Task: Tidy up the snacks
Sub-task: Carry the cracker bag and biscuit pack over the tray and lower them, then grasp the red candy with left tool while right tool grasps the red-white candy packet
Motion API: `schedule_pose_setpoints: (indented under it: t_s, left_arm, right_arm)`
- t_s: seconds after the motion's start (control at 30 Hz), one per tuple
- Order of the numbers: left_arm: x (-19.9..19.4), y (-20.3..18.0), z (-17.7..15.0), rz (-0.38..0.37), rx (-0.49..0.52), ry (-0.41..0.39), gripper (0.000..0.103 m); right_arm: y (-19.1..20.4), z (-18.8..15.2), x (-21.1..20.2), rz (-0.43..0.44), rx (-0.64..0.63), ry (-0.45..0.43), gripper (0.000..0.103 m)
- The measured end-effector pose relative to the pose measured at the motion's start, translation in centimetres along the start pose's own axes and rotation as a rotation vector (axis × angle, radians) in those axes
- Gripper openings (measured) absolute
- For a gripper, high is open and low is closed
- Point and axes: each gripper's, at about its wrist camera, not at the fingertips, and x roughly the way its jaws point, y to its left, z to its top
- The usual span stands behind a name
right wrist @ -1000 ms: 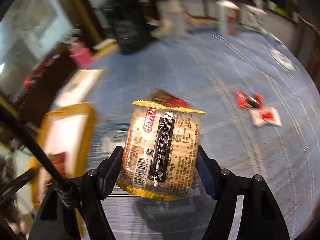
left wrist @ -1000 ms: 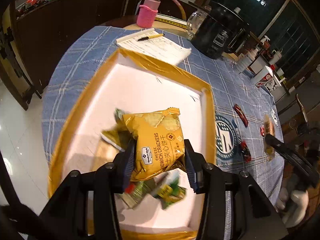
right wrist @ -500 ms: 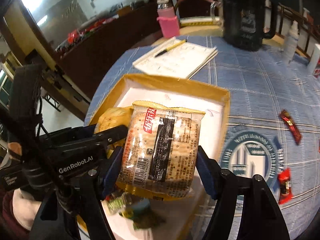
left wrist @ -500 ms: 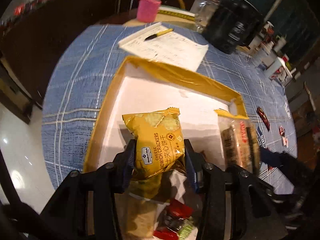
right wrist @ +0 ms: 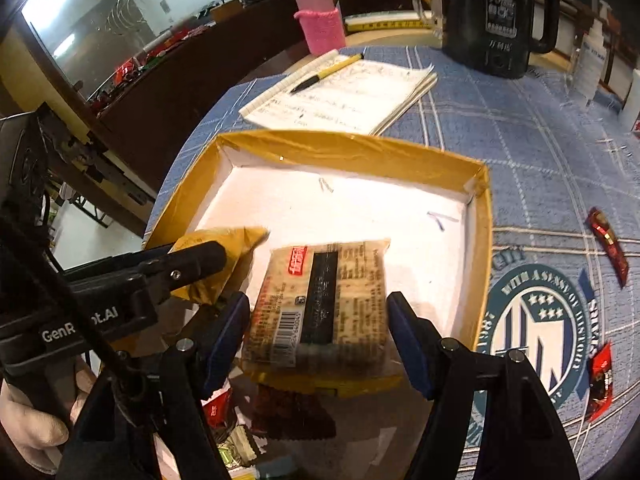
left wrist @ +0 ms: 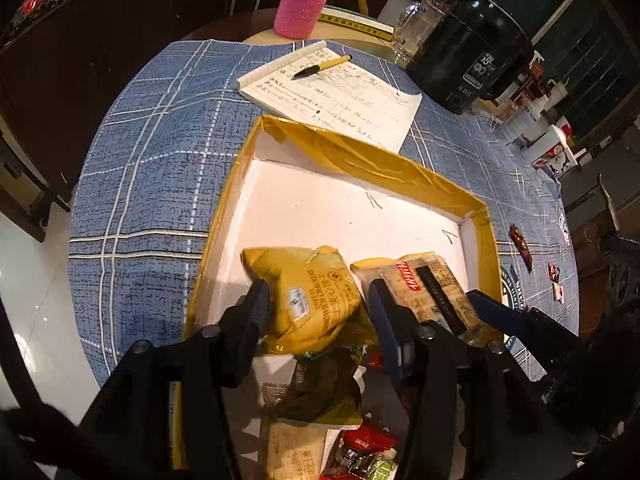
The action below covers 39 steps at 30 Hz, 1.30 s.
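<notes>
A yellow-rimmed white tray [left wrist: 360, 156] [right wrist: 352, 152] lies on the blue checked tablecloth. My left gripper [left wrist: 316, 300] is open, its jaws wide on either side of a yellow cheese cracker packet [left wrist: 312, 296] lying tilted in the tray; the packet also shows in the right wrist view [right wrist: 216, 248]. My right gripper [right wrist: 318, 328] is open around a clear biscuit packet [right wrist: 320, 312] [left wrist: 428, 292], which looks blurred and loose over the tray. Several small snacks [left wrist: 320, 392] lie at the tray's near end.
A notepad with a pen [left wrist: 332, 92] lies beyond the tray. A pink-sleeved bottle [left wrist: 302, 8], glass mug [left wrist: 416, 28] and black kettle [left wrist: 472, 52] stand at the back. Small red snack packets [right wrist: 606, 236] [right wrist: 600, 376] lie on the cloth right of the tray.
Both grippers have opened. The yellow packet has tipped down into the tray, and the biscuit packet has come loose over the tray beside it.
</notes>
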Motion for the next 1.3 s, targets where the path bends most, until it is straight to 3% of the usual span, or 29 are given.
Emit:
schedule_pose_setpoints:
  t_s: [0.13,0.33,0.53,0.83,1.03,1.17,1.3]
  left_arm:
    - [-1.6,-0.3,0.0,0.013,-0.028,-0.037,0.067]
    - [-3.7,-2.1,-1.3,-0.064,-0.093,-0.089,0.068]
    - [-3.9,-7.1,-3.1,-0.114,-0.045,-0.063,0.068]
    - [-2.5,-15.6,-6.0,-0.116,0.012,-0.018,0.068]
    - [0.5,-21.3,-8.4,-0.135,0.053,0.049,0.068]
    - [2.4,-23.7,-9.3,-0.127,0.056,0.083,0.068]
    - [3.8,-25.3,-9.8,-0.077,0.053,0.095,0.068]
  right_arm:
    - [-0.3,-0.3,-1.7,0.009,0.012,-0.043,0.071]
    - [-1.8,-1.6,-4.8,0.039,0.063,-0.104,0.071]
    - [-7.1,-4.4,-7.9,0.037,0.15,-0.141,0.071]
    - [-22.0,-8.8,-11.8,-0.114,0.24,-0.121,0.071]
    - [-32.4,-9.4,-14.2,-0.237,0.238,-0.134,0.071]
    - [-37.6,-7.7,-14.1,-0.248,0.202,-0.123,0.071]
    - [-40.3,-6.1,-11.9,-0.183,0.169,-0.053,0.071]
